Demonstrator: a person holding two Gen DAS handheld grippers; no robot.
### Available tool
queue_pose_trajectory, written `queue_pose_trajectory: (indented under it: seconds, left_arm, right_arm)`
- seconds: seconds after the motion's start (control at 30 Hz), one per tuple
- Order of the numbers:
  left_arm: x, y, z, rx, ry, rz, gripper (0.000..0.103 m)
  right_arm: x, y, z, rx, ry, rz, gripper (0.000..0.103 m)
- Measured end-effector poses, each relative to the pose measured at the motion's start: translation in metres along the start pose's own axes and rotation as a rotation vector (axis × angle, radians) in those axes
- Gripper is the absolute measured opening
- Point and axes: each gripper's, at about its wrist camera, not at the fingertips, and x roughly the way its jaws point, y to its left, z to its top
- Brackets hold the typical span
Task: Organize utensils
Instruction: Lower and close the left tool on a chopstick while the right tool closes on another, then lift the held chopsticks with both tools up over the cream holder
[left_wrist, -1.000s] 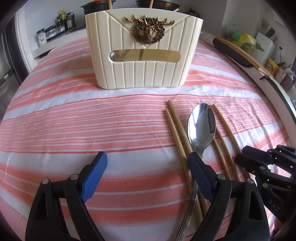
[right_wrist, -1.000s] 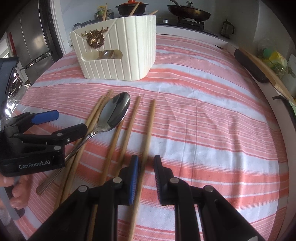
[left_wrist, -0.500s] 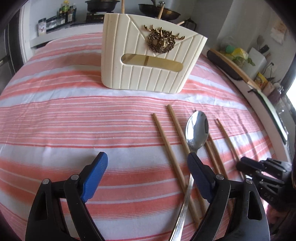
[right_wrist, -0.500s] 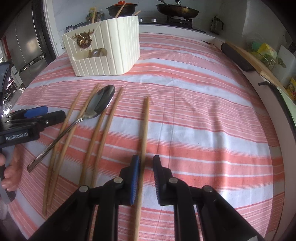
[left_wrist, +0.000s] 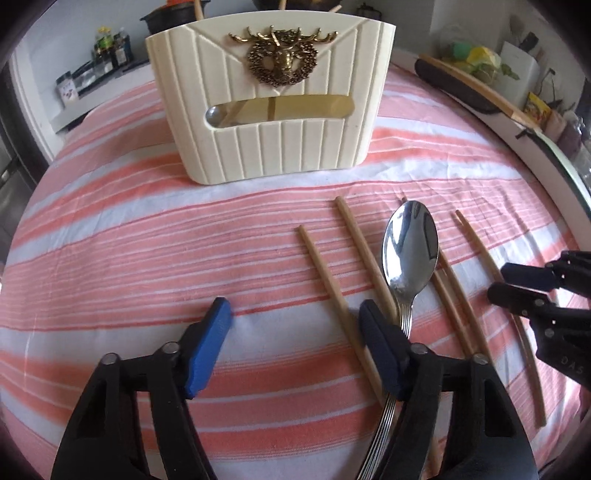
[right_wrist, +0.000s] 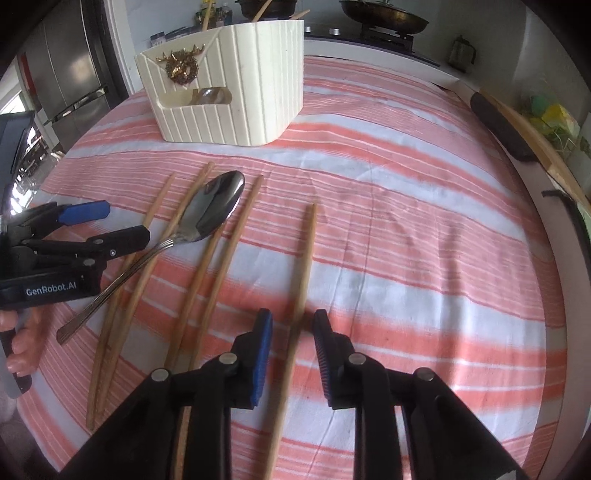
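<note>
Utensils lie loose on the striped cloth (right_wrist: 424, 229) that covers the surface: five wooden chopsticks and one metal spoon (left_wrist: 408, 254), all pointing roughly toward the cream holder (left_wrist: 273, 107). The holder stands upright farther back, apart from them, with a bare band of cloth between.

Counted in the right wrist view, two chopsticks lie left of the spoon, two just right of it, and a single chopstick (right_wrist: 304, 258) lies well apart to the right. The spoon's bowl rests across one of the left pair.

Most open room is on the right half of the cloth, bare out to the surface's curved edge, and on the left of the left wrist view ahead of the left claw (left_wrist: 295, 325).

The left claw is released, jaws spread wide, its right finger just beside the spoon's handle. The right claw (right_wrist: 291, 343) is also released, jaws partly apart with the single chopstick running between them; whether either pad touches it I cannot tell.

Only the right wrist view shows the person's fingers (right_wrist: 22, 347) on the left claw's handle and the holder's side wall. Only the left wrist view shows the holder's front squarely, with its deer emblem (left_wrist: 282, 59) and window slot.
</note>
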Motion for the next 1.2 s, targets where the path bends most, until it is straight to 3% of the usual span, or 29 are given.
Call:
queue_pose_trajectory:
  seconds: [0.07, 0.13, 0.2, 0.33, 0.53, 0.7, 0.9, 1.2]
  left_arm:
    - [0.001, 0.001, 0.01, 0.009, 0.014, -0.031, 0.014]
    - [0.005, 0.007, 0.018, -0.009, 0.028, -0.079, 0.011]
    - [0.008, 0.016, 0.024, -0.021, 0.022, -0.101, 0.005]
    - [-0.015, 0.042, 0.033, -0.082, -0.042, -0.119, 0.004]
    - [-0.095, 0.083, 0.038, -0.181, -0.238, -0.171, 0.004]
    - [-0.158, 0.094, 0.031, -0.185, -0.376, -0.192, 0.004]
    - [-0.205, 0.096, 0.017, -0.182, -0.489, -0.207, 0.004]
    - [-0.24, 0.108, 0.007, -0.151, -0.557, -0.189, 0.004]
  right_arm:
    - [0.008, -0.004, 0.017, 0.005, 0.043, 0.026, 0.023]
    - [0.015, -0.006, 0.033, 0.001, 0.059, 0.03, 0.009]
    - [0.023, -0.011, 0.047, 0.03, 0.055, 0.057, 0.007]
    - [0.019, -0.026, 0.068, 0.129, -0.03, 0.123, 0.006]
    - [-0.051, -0.035, 0.07, 0.193, -0.282, 0.188, 0.006]
    - [-0.118, -0.025, 0.056, 0.173, -0.456, 0.21, 0.007]
    - [-0.161, -0.01, 0.045, 0.137, -0.534, 0.178, 0.007]
    - [-0.21, 0.01, 0.043, 0.091, -0.642, 0.172, 0.007]
